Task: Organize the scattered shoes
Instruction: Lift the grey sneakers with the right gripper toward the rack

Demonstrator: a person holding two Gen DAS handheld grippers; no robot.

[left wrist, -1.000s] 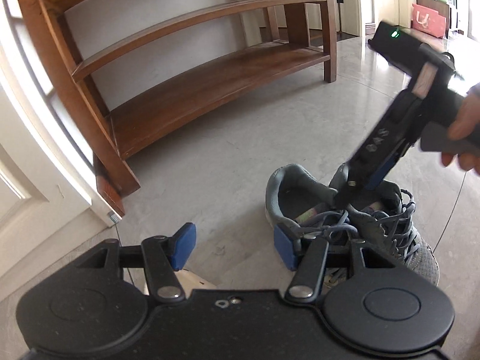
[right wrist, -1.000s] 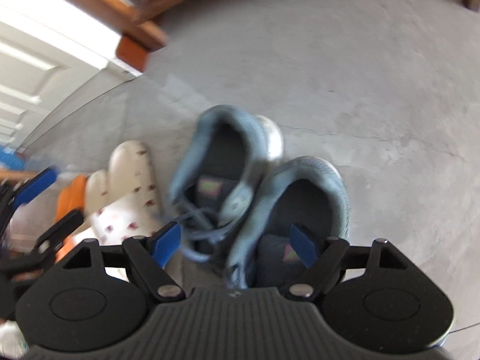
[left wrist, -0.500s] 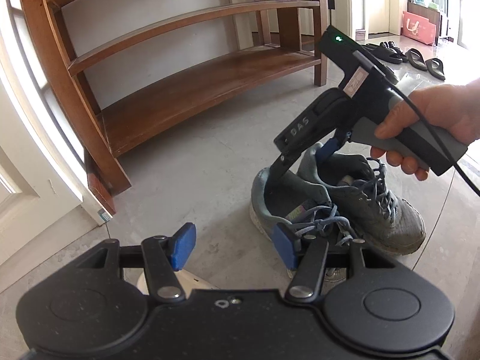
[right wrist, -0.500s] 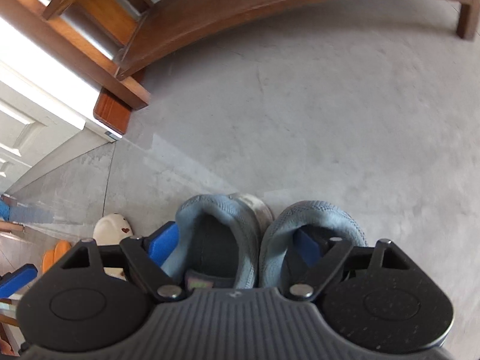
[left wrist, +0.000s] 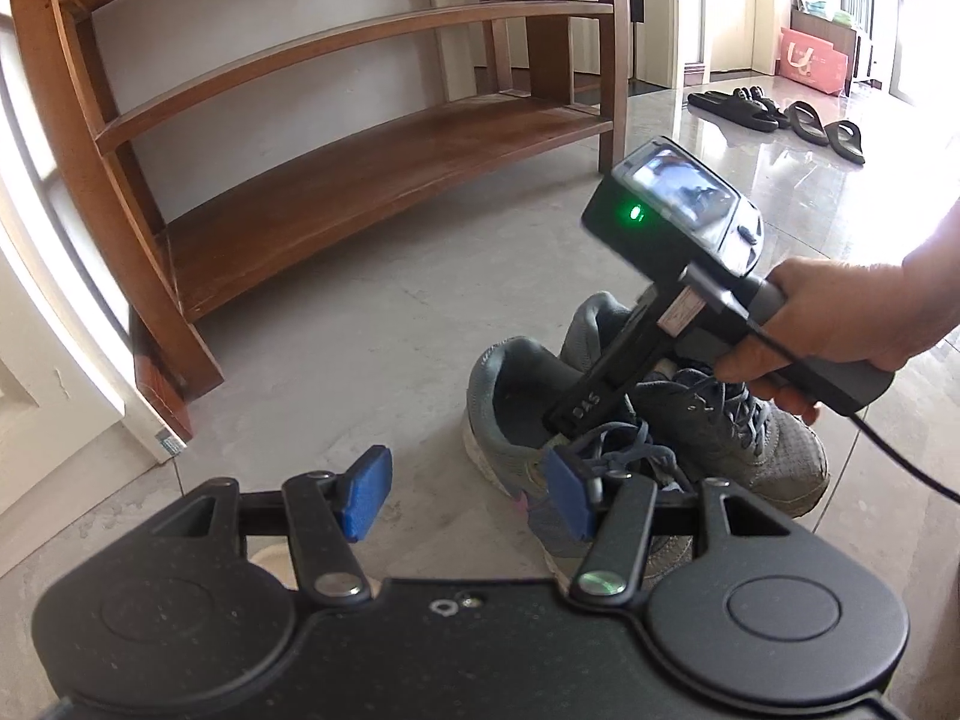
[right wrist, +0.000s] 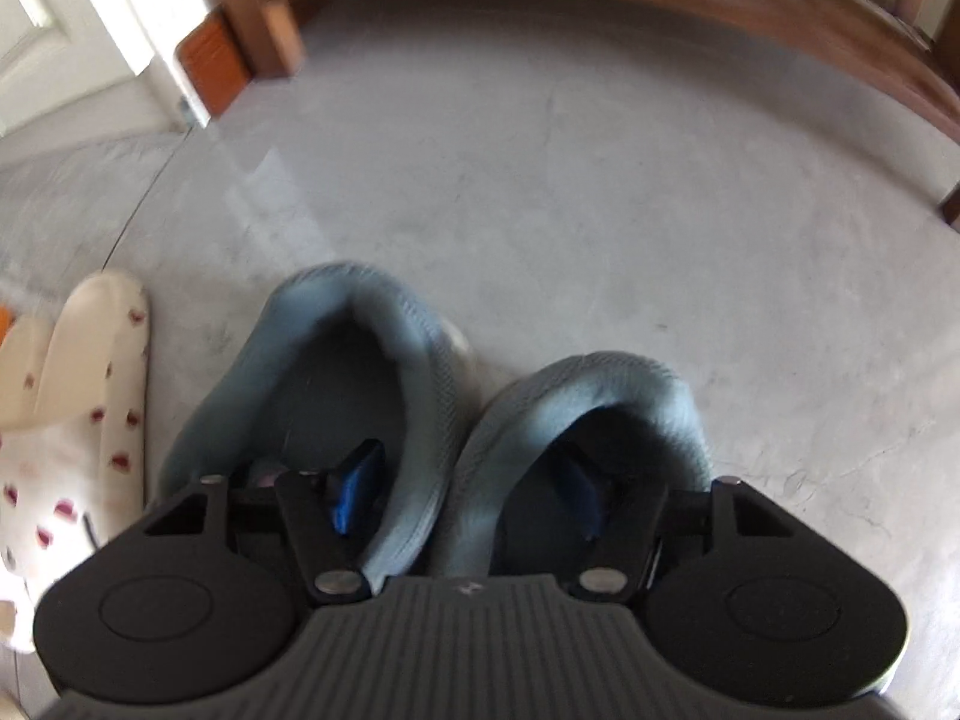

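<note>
Grey floor by the empty rack [left wrist: 372, 180]: right gripper [right wrist: 474, 492] closing, a finger inside each sneaker [right wrist: 336, 372] to lift both; left gripper [left wrist: 462, 495] open, empty.

sneakers [left wrist: 648, 420] side by side on floor [left wrist: 360, 330], shelf [left wrist: 360, 180] behind

Grey-blue sneakers [left wrist: 600, 420] with grey laces and whitish soles; cream slippers [right wrist: 78, 396] dotted with dark red; black sandals [left wrist: 780, 117]; reddish-brown wooden shelf [left wrist: 360, 180]; pale grey mottled floor [right wrist: 600, 210]; pink bag [left wrist: 810, 60]. Black claws, left claw [left wrist: 465, 495] and right claw [right wrist: 468, 495], bear blue pads [left wrist: 366, 492].
</note>
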